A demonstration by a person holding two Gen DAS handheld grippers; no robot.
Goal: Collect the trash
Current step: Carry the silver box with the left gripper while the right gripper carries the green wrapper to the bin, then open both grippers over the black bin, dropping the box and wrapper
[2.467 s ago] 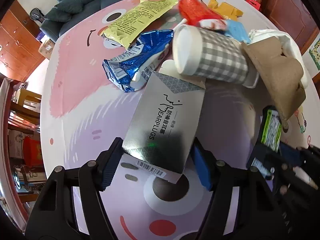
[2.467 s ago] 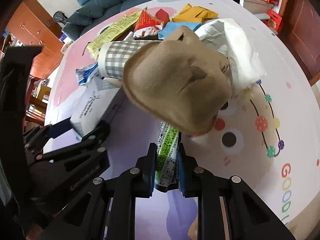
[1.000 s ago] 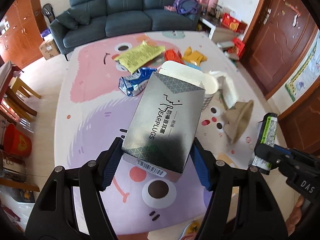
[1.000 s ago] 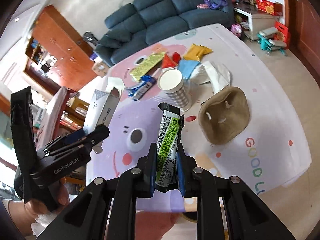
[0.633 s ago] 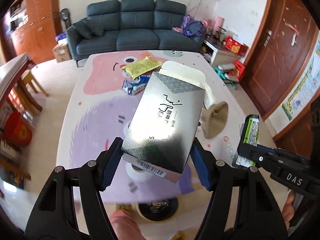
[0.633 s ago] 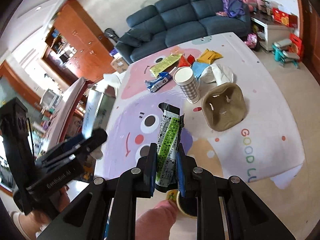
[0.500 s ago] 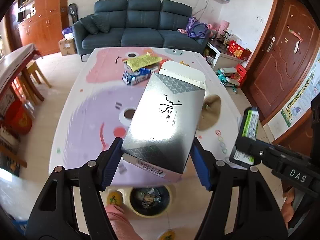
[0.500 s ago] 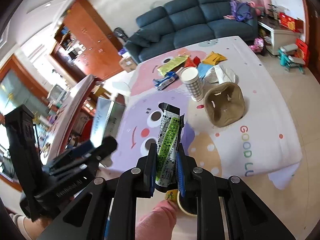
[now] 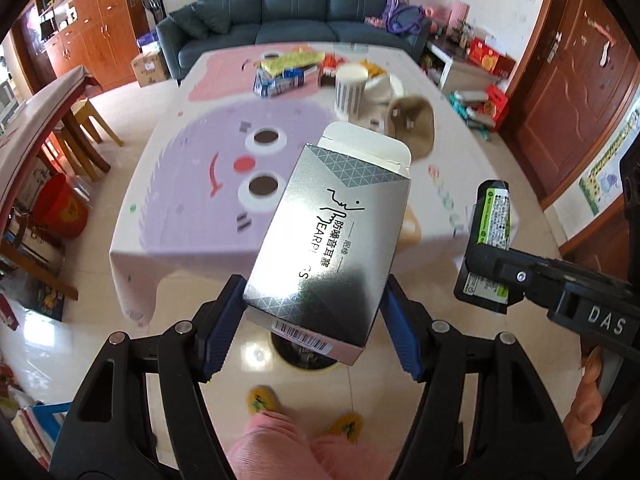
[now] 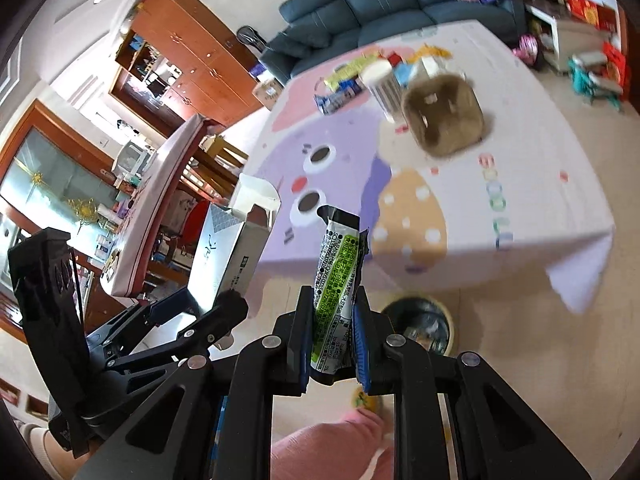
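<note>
My left gripper [image 9: 312, 320] is shut on a silver earplugs box [image 9: 332, 240] with its top flap open. The right gripper [image 10: 332, 340] is shut on a black and green snack wrapper [image 10: 336, 280] held upright. Both are held over the floor, past the near edge of the table [image 9: 192, 200]. A round trash bin [image 10: 416, 299] with rubbish in it stands on the floor below; in the left wrist view the bin [image 9: 308, 366] is mostly hidden behind the box. In the right wrist view the left gripper [image 10: 216, 296] and its box [image 10: 228, 248] are at the left.
On the far part of the table lie a checked paper cup [image 9: 350, 92], a brown cardboard cup holder [image 9: 412, 124], a blue wrapper [image 9: 276, 82] and a yellow packet [image 9: 292, 60]. A person's pink trouser legs [image 9: 280, 440] and yellow slippers [image 9: 260, 400] are beside the bin. A wooden table with chairs stands left.
Both grippers have pulled back from the trash pile and risen, ending past the table's near edge above the floor. The bin has come into view. Both holds are unchanged.
</note>
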